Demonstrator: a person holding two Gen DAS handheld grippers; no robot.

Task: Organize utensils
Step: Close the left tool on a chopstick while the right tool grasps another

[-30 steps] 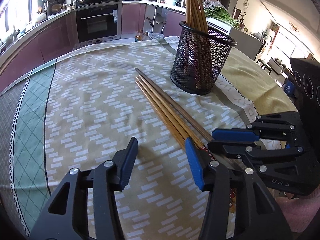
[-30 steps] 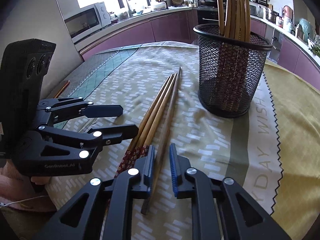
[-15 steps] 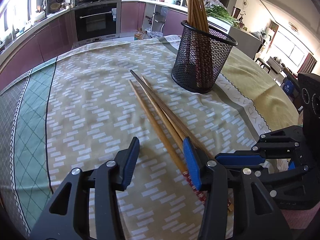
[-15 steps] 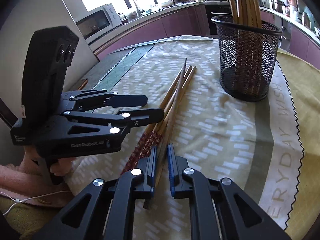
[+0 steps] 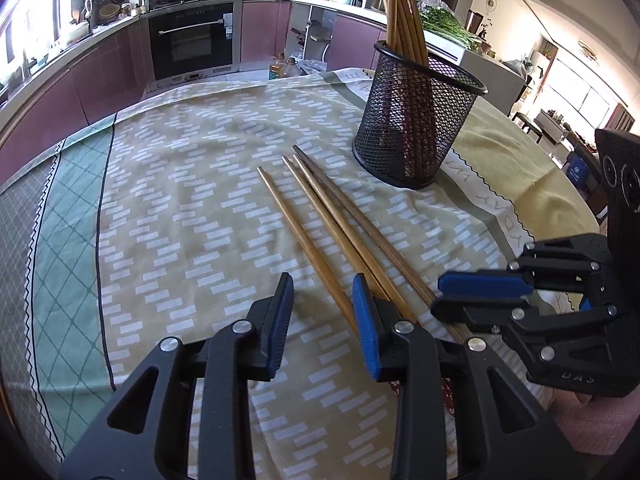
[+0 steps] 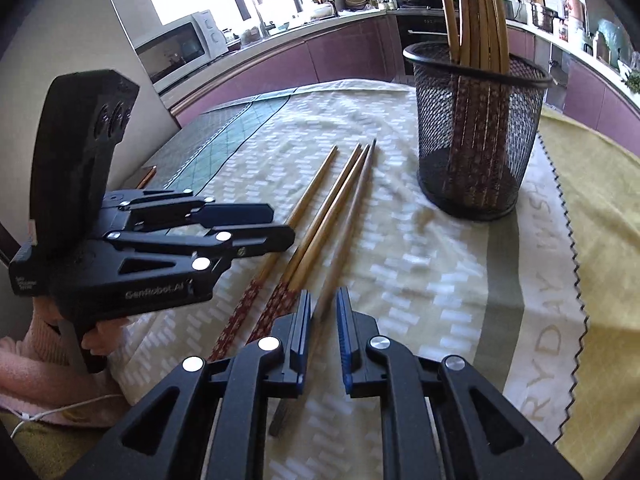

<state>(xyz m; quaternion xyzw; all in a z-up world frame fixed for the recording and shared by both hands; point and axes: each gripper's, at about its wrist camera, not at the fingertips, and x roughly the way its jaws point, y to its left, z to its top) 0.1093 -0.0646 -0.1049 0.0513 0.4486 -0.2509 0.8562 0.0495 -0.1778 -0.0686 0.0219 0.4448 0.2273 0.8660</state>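
The right gripper (image 6: 323,336) has its blue pads narrowly apart with a dark brown chopstick (image 6: 345,236) lying in the slot between them; whether the pads press on it I cannot tell, since the stick is blurred there; its jaws have just been opening a little. The left gripper (image 5: 322,320) stands partly open, its jaws just having been closing; a light chopstick (image 5: 304,240) runs down between its pads, touching neither that I can see. On the left gripper's side "GenRobot.AI" reads in pale letters; the right one's flank shows "DAS". Two more pale chopsticks (image 6: 320,236) lie close alongside on the table, their handle ends patterned red with small flowers. The tablecloth (image 6: 440,280) is yellow-green with white dashes and a grey band lettered "RYDAY WISH". Beyond the sticks' tips stands a black mesh holder (image 6: 476,136), upright, with more chopsticks (image 6: 476,20) leaning in it.
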